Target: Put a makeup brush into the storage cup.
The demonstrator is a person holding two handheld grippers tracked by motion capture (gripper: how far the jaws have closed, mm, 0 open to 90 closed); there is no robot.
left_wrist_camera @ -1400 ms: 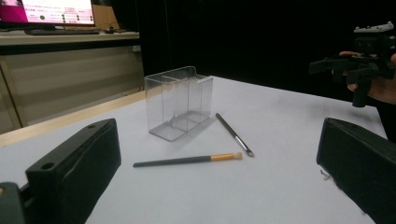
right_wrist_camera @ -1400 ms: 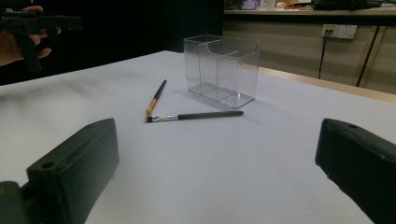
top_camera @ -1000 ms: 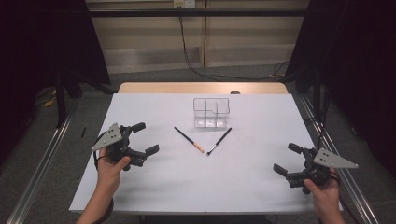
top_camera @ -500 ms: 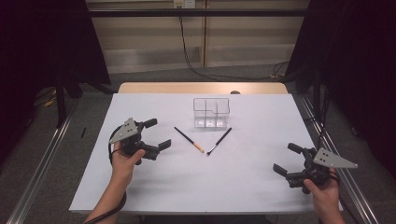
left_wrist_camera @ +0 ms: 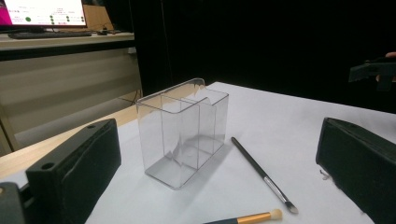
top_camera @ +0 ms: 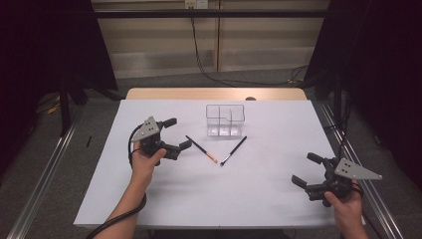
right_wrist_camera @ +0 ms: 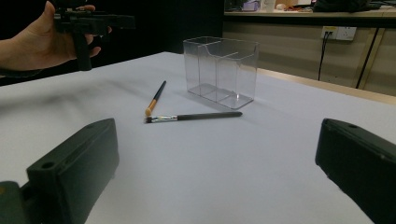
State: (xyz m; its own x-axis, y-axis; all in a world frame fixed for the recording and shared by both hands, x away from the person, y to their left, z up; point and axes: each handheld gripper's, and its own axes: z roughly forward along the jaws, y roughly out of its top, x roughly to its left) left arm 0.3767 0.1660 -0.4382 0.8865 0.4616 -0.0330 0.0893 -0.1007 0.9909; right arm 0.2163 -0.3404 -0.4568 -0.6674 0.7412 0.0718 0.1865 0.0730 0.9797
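A clear plastic organizer (top_camera: 225,120) with compartments stands empty at the table's middle back, also seen in the left gripper view (left_wrist_camera: 182,128) and the right gripper view (right_wrist_camera: 221,70). Two makeup brushes lie in a V in front of it: an orange-tipped brush (top_camera: 201,149) on the left and a black brush (top_camera: 234,150) on the right. My left gripper (top_camera: 178,133) is open, held above the table just left of the orange-tipped brush. Near the front right edge my right gripper (top_camera: 307,169) stands open with nothing between its fingers.
A white sheet (top_camera: 149,199) covers the table, and a wooden strip (top_camera: 199,93) shows at the far edge. Metal rails (top_camera: 45,174) run along both sides. A cable (top_camera: 204,59) hangs from the back wall.
My left gripper has moved right and forward toward the orange-tipped brush. The right gripper has stayed where it was.
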